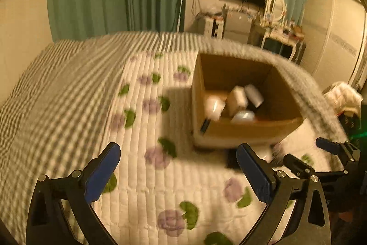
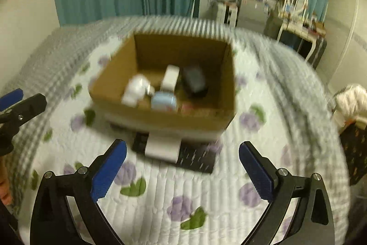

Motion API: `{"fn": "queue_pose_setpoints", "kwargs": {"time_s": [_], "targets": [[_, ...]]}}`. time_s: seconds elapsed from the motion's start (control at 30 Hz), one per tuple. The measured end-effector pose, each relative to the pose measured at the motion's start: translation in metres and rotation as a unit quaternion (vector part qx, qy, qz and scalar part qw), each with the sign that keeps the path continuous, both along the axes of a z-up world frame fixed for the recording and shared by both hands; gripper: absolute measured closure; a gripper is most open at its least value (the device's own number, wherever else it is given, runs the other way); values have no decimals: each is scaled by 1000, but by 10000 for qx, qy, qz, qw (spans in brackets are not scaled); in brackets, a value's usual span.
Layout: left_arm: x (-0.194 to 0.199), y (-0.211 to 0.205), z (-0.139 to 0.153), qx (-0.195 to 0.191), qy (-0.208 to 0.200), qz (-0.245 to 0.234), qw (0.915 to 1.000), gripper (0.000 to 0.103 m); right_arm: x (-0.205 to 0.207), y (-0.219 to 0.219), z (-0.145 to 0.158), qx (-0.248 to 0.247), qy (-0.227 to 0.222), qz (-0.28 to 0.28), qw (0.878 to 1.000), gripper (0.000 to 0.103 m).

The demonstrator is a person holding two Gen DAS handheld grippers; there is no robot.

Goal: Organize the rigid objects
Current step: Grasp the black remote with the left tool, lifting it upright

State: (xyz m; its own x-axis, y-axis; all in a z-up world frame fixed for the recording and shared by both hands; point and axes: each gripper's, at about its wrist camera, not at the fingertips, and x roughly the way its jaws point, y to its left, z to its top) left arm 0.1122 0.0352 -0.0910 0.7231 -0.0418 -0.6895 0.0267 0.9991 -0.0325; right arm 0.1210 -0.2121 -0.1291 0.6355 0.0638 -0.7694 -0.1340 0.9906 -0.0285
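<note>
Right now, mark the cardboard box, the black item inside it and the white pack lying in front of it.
cardboard box (image 2: 165,122), right wrist view, near outer wall.
black item (image 2: 194,80), right wrist view, top face.
white pack (image 2: 162,148), right wrist view, middle of its top.

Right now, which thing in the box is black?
The dark blocky one at the right inside the cardboard box. Its neighbours are pale: a white item, a cream block, a light blue tub.

right claw (image 2: 182,167): jaws wide apart, nothing between them | cardboard box (image 2: 114,75) on floral quilt (image 2: 160,199) of bed, holding white bottle (image 2: 135,88), white block (image 2: 170,78), black item (image 2: 195,80), pale blue tub (image 2: 164,101) | white box (image 2: 162,148) and black flat item (image 2: 197,159) just before box | left claw (image 2: 11,105) at left edge
</note>
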Motion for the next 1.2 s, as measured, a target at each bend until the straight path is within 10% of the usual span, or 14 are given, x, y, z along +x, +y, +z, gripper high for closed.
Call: {"fn": "queue_pose_setpoints", "kwargs": {"time_s": [0.33,0.53,1.2], "targets": [[19,13,-70,84,599,172,9980,0,36,14,-66,156,417,62,9990,6],[19,9,-73,168,601,86,9980,0,42,23,-77,259,581,318,9975,48],[23,-116,-85,303,844,-551,9944,0,14,-129,-47,819,379,-1412,9859,49]]}}
